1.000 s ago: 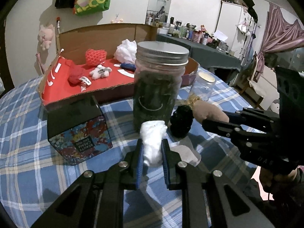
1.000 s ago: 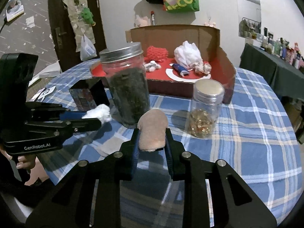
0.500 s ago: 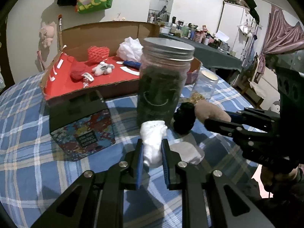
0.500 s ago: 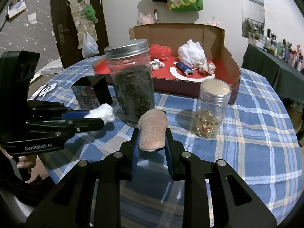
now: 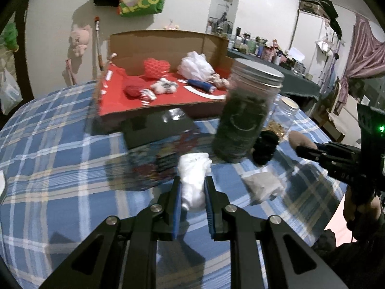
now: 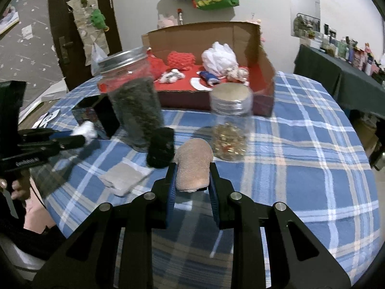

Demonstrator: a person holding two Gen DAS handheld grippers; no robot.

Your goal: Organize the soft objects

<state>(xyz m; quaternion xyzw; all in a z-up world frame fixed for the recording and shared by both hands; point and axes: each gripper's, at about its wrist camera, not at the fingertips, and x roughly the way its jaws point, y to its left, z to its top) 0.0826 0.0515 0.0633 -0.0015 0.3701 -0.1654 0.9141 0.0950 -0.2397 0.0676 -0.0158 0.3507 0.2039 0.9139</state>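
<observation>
- Left wrist view: the left claw is clamped on a white soft wad, held above the checked worktop.
- Just beyond stands a dark patterned tin, blurred, and to its right a tall jar with a metal lid.
- A black fuzzy lump sits at the jar's foot; a flat grey-white cloth lies on the worktop nearer the camera.
- Right wrist view: the right claw is pinched on a tan soft roll.
- Behind it is a small jar holding what may be gold bits.
- The open cardboard box at the back holds red and white soft things.
</observation>
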